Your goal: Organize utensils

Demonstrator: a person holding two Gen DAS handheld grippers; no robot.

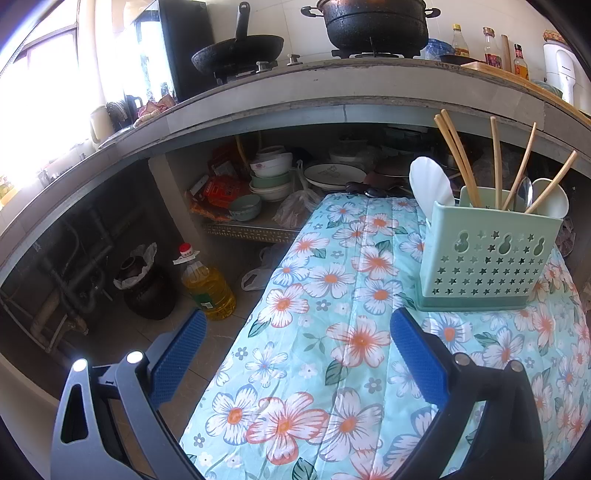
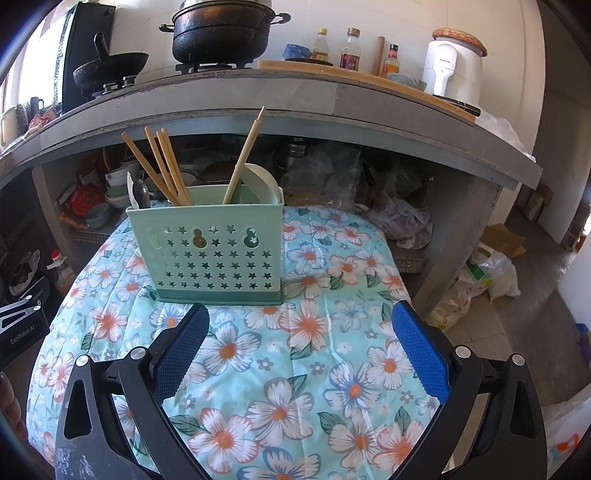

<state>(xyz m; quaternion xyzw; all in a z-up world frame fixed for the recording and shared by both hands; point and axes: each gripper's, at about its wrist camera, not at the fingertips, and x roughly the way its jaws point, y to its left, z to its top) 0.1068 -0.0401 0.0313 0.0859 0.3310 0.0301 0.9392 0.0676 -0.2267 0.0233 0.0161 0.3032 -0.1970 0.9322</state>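
A mint-green utensil holder with star cut-outs stands upright on the floral cloth. Several wooden chopsticks, white spoons and a metal spoon stick out of it. My left gripper hovers open over the cloth's left side, the holder ahead to its right. My right gripper is open just in front of the holder, nothing between its fingers. The left gripper's body shows at the right wrist view's left edge.
Beyond the cloth runs a concrete counter carrying a wok, a black pot and bottles. Bowls and plates fill the shelf below. An oil bottle and a dark jar stand on the floor left; bags lie right.
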